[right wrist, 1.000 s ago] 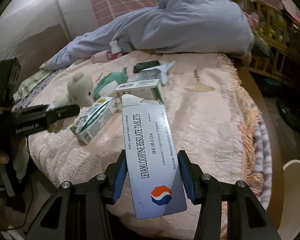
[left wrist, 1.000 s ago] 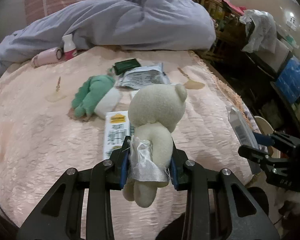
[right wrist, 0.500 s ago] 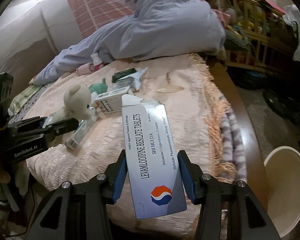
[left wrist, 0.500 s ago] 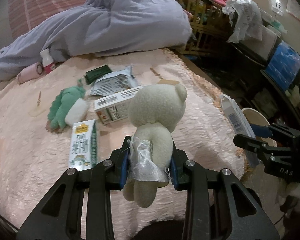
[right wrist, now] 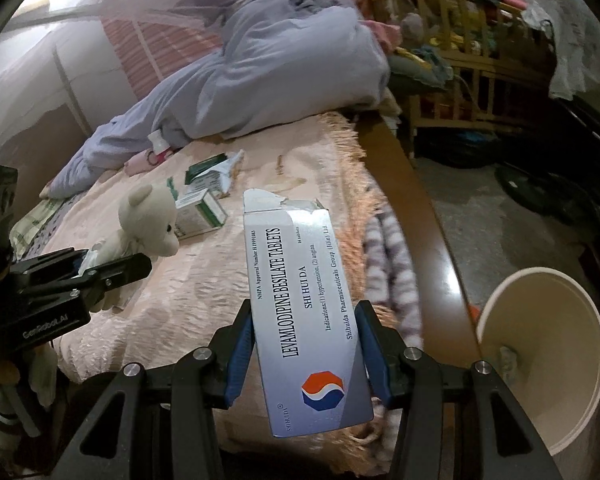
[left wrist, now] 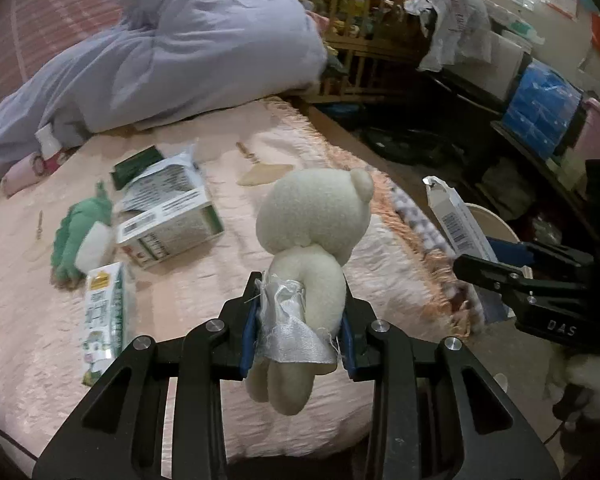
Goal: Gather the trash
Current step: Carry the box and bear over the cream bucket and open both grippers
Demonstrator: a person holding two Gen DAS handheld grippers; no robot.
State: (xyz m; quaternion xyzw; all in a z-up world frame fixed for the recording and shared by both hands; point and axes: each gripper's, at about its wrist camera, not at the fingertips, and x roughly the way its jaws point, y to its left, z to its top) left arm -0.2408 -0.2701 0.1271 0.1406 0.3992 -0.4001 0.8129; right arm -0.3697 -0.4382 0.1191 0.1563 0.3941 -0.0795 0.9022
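A cream plush bear is clamped in the left tongs above the pink bed; a white-and-grey cardboard tablet box is gripped by the right tongs beside a cream waste bin.

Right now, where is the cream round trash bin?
In the right wrist view, the cream round trash bin sits on the floor at lower right, beside the bed's wooden edge.

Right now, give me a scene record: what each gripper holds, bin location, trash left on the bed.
left gripper: shut on cream teddy bear
right gripper: shut on tablet box, top flap torn open
bin: cream wastebasket, on the floor beside the bed, right of the tablet box
left on bed: open green-and-white carton, milk carton, dark green packet, green plush toy
surface: pink bedspread
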